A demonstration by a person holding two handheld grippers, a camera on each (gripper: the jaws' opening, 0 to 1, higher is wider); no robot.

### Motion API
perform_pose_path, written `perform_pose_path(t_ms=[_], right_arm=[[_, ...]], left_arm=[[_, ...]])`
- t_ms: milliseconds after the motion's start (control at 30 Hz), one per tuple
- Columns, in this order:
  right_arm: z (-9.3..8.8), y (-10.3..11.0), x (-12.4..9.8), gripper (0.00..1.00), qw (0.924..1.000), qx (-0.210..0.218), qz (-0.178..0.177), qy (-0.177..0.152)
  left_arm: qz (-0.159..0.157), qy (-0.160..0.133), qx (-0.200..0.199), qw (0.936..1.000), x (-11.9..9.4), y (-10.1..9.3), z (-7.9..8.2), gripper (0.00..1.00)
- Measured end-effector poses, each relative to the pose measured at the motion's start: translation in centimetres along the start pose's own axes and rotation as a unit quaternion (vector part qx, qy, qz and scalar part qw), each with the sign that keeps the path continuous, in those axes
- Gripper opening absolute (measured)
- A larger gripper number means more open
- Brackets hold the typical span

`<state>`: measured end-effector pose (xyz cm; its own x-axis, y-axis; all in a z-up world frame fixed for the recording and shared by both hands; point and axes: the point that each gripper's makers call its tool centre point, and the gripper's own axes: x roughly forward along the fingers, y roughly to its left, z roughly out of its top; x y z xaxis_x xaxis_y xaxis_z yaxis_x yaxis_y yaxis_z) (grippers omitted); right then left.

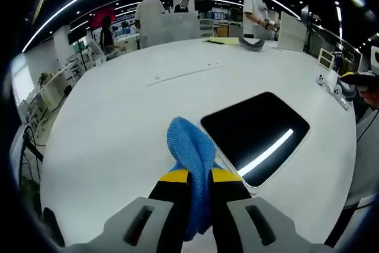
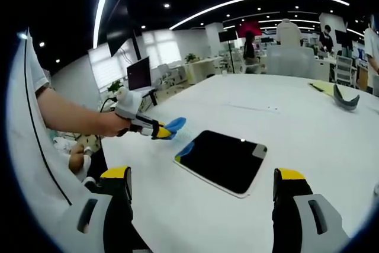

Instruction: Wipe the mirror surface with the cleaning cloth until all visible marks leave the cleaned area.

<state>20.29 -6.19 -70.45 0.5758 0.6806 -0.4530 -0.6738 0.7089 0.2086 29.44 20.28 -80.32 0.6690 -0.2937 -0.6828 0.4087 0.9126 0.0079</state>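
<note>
Wiping looks about to start rather than under way, judging by how things lie: the left hand-held gripper (image 1: 198,176) is clamped on the blue cleaning cloth (image 1: 190,146), whose bunched end sticks out past the yellow-tipped jaws and sits just beside the near-left edge of the mirror (image 1: 256,135), which lies flat on the white tabletop (image 1: 118,122). The next move, as I judge it, calls for carrying the cloth over the rim and onto the dark glass, pressing it flat and sweeping across while the mirror stays put on the slick surface. The right hand-held gripper (image 2: 201,185) hangs with its jaws spread wide and nothing between them, well back from the mirror's near edge; it could steady the frame if the mirror slides. The left gripper view gives the close look at the cloth in the jaws and a bright strip of ceiling light reflected in the glass, though I cannot make out any marks there. The right gripper view gives the wider layout: the whole mirror (image 2: 222,159) seen from the side, the left hand-held gripper (image 2: 163,129) held by the person's hand (image 2: 112,124), and the cloth (image 2: 176,126) near the mirror's far-left corner, where a patch of blue also shows at the edge, either cloth or its reflection; I cannot tell which.
</note>
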Motion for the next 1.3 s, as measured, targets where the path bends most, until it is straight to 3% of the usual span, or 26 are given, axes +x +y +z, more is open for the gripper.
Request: perform_pose_path(t_ms=[667, 1300], right_arm=[[0.3, 0.2, 1.2, 0.99, 0.9999, 0.004, 0.01, -0.006], [0.5, -0.7, 1.0, 0.99, 0.9996, 0.026, -0.008, -0.011]], left_arm=[[0.025, 0.012, 0.001, 0.9996, -1.1, 3.2, -0.9, 0.09], [0.018, 0.027, -0.002, 0.9995, -0.2, 3.3, -1.9, 0.09]])
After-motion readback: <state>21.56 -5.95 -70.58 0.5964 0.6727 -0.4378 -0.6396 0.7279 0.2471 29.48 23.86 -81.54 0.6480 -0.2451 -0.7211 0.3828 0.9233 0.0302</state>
